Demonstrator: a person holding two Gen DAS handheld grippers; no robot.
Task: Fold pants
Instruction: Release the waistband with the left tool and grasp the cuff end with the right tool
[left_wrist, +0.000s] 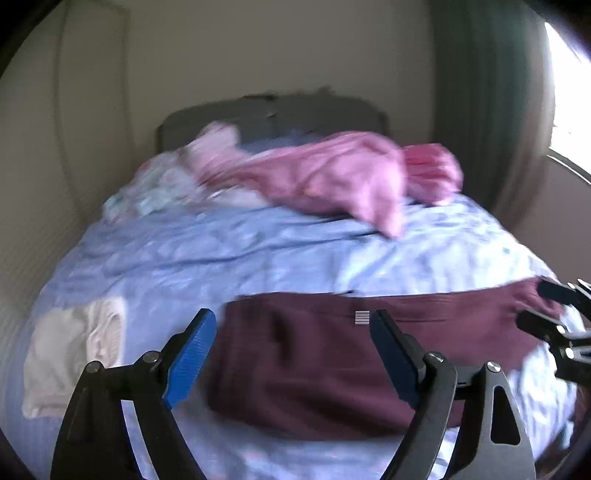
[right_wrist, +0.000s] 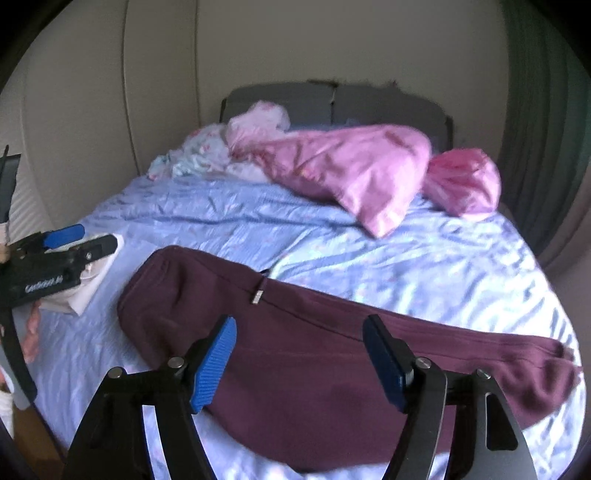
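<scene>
A: On the left of the bed (left_wrist: 258, 251), beside the pants (left_wrist: 314, 369), we see a folded cream garment (left_wrist: 70, 354) lying on the pale blue sheet (right_wrist: 332, 236).

B: And our left gripper (left_wrist: 291, 350) hovers over the waist end of those maroon pants, jaws spread wide, blue pads (left_wrist: 192, 362) clear of the cloth and holding nothing.

A: The pants lie flat across the near part of the bed, legs stacked, running from the waistband at left to the cuffs at right. A small white striped tag (left_wrist: 362, 317) shows near their far edge.

B: From the right wrist view we see our right gripper (right_wrist: 299, 358) above the legs of the pants (right_wrist: 314, 387), also wide open and empty, with a metal drawstring tip (right_wrist: 258, 297) lying on the fabric.

A: Further back, a floral cloth (right_wrist: 192, 158) sits at left, then a pink pillow (right_wrist: 354, 173) and a smaller, brighter pink bundle (right_wrist: 465, 181) just beside it at right.

B: Behind them we make out the grey headboard (right_wrist: 369, 103), and a green curtain (right_wrist: 543, 110) at far right.
</scene>
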